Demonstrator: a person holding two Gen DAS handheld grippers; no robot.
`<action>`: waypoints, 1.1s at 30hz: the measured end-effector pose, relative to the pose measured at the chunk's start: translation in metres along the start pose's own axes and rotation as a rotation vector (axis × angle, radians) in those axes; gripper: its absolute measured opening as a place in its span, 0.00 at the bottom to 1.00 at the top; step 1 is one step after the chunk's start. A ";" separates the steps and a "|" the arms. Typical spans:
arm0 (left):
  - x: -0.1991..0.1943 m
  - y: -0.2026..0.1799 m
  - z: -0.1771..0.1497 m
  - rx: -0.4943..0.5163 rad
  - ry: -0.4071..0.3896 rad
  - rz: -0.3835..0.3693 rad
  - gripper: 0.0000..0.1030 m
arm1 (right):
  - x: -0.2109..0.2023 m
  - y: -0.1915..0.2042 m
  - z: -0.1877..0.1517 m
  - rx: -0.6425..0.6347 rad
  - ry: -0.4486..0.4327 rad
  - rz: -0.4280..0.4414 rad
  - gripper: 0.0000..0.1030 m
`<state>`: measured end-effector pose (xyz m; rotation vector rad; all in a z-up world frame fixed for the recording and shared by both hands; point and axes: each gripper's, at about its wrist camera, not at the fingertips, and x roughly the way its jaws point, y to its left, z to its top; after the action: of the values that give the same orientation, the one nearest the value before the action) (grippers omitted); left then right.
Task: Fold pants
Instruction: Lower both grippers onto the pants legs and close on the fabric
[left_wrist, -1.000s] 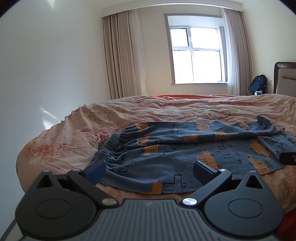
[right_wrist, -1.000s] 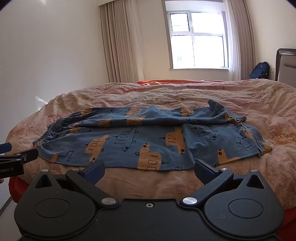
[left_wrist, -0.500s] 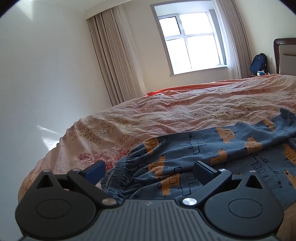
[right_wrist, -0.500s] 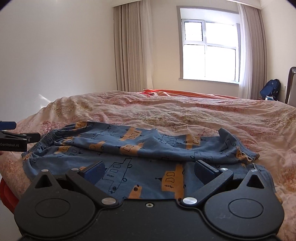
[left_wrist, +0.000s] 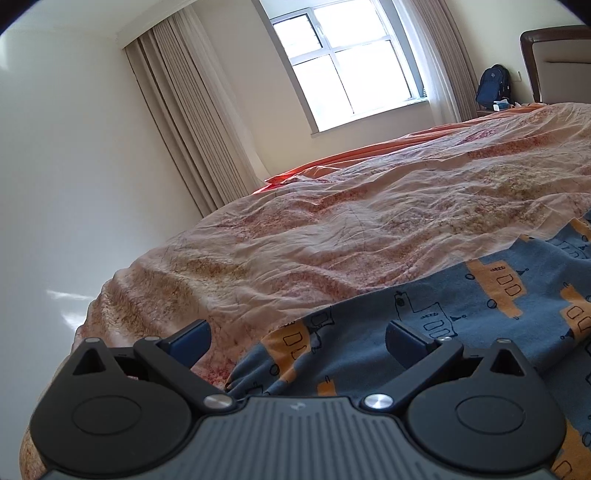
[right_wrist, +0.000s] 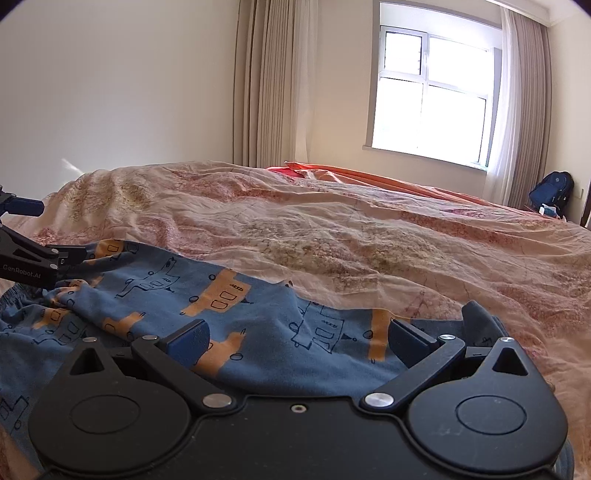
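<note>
Blue pants with orange patches (right_wrist: 229, 314) lie spread and rumpled on the bed. In the left wrist view the pants (left_wrist: 461, 314) fill the lower right, with the gathered waistband edge near the bottom centre. My left gripper (left_wrist: 295, 341) is open and low over the waistband corner, holding nothing. It also shows in the right wrist view (right_wrist: 33, 258) at the far left. My right gripper (right_wrist: 297, 343) is open and low over the pant leg end, holding nothing.
The bed has a wrinkled pink floral cover (right_wrist: 369, 236) with an orange sheet (right_wrist: 369, 177) at its far edge. A white wall lies to the left, with curtains and a window (right_wrist: 432, 96) behind. A blue backpack (right_wrist: 552, 190) and a headboard (left_wrist: 554, 62) stand at right.
Both grippers have moved forward and down, close over the pants. The left one has swung toward the waistband corner, the right one toward the leg end. Both have stayed open.
</note>
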<state>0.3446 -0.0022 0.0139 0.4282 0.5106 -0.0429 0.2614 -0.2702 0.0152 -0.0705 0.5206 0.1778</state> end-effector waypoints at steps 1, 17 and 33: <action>0.006 0.000 0.001 0.003 0.005 0.000 1.00 | 0.006 -0.002 0.001 -0.007 -0.005 0.018 1.00; 0.056 0.005 0.000 0.084 0.049 0.016 1.00 | 0.102 -0.059 0.027 -0.091 0.030 0.270 1.00; 0.097 0.061 -0.007 0.194 0.017 -0.270 1.00 | 0.150 -0.046 0.035 -0.190 0.209 0.439 1.00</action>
<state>0.4347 0.0627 -0.0150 0.5474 0.5812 -0.3511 0.4150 -0.2889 -0.0283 -0.1612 0.7232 0.6544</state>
